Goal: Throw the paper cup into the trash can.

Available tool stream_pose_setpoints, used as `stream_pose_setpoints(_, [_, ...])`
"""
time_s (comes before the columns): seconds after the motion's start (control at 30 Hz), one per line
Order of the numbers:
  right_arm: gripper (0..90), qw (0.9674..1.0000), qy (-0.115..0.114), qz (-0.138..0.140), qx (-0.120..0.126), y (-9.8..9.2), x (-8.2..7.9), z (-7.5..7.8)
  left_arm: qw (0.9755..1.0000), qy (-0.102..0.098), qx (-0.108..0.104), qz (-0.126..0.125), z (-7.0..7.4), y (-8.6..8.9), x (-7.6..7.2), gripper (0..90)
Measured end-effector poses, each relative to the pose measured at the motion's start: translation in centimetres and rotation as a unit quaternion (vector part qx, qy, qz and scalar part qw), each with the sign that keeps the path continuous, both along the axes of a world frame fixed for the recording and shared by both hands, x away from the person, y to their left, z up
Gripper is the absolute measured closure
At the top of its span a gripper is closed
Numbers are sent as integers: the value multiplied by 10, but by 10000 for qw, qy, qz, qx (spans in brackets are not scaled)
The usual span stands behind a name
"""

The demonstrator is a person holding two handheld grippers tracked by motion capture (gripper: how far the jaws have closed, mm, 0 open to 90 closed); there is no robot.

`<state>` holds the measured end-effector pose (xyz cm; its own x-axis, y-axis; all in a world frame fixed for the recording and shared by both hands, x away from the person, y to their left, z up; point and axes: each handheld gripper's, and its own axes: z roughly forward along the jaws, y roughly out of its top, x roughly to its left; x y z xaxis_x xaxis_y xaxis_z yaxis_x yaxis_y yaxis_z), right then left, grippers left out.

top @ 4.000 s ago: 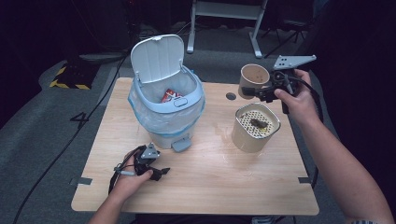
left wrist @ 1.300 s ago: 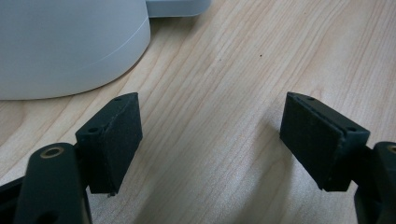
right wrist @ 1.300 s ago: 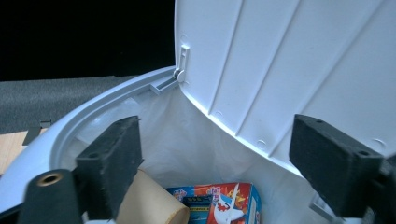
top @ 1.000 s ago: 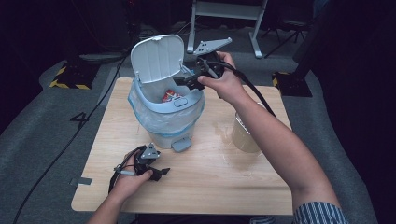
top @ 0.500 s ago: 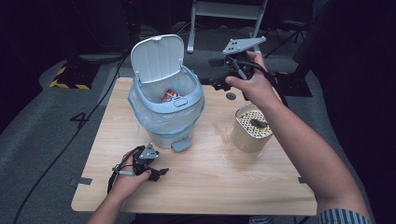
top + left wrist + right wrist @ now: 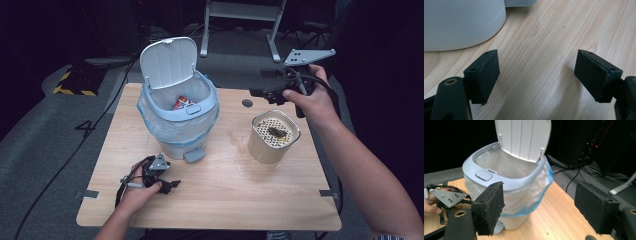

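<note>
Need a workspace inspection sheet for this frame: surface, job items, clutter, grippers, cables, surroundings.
Surface: wooden table, wet smear beside the strainer tin.
Job's things: pedal bin lid up, plastic liner in, red wrapper inside; cream strainer tin with dark residue on its perforated top.
Clutter: nothing seen.
Grippers: left gripper open, resting on the table by the bin; right gripper open, nothing between its fingers, jaws have just been closing, held above the table's far right.
Cables: black cable across the floor at left.
Surroundings: grey carpet, white stand legs behind, dark room.
</note>
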<state>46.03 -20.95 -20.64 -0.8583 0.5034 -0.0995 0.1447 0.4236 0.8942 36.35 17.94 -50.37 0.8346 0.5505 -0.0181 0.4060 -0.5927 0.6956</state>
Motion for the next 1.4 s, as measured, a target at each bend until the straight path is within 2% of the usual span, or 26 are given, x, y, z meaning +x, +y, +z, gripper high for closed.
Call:
stream_pose_setpoints(0.4, [241,9986,298,-434,-25,-55,-13,-26,10000,-1,3,0,0,0,0,206])
stream_pose_setpoints(0.57, [241,9972,398,-623,-62,-75,-21,-43,10000,-4,7,5,0,0,0,206])
stream_pose_setpoints(0.73, [241,9952,589,-771,-148,-92,-28,-66,9999,10,-1,126,0,-2,-1,204])
stream_pose_setpoints(1.07, [242,9918,685,-1065,-188,-114,-44,-100,9999,13,-8,162,0,-2,-1,205])
stream_pose_setpoints(1.4, [226,9891,820,-1176,-325,-125,-72,-146,9997,10,-4,225,0,-3,-2,205])
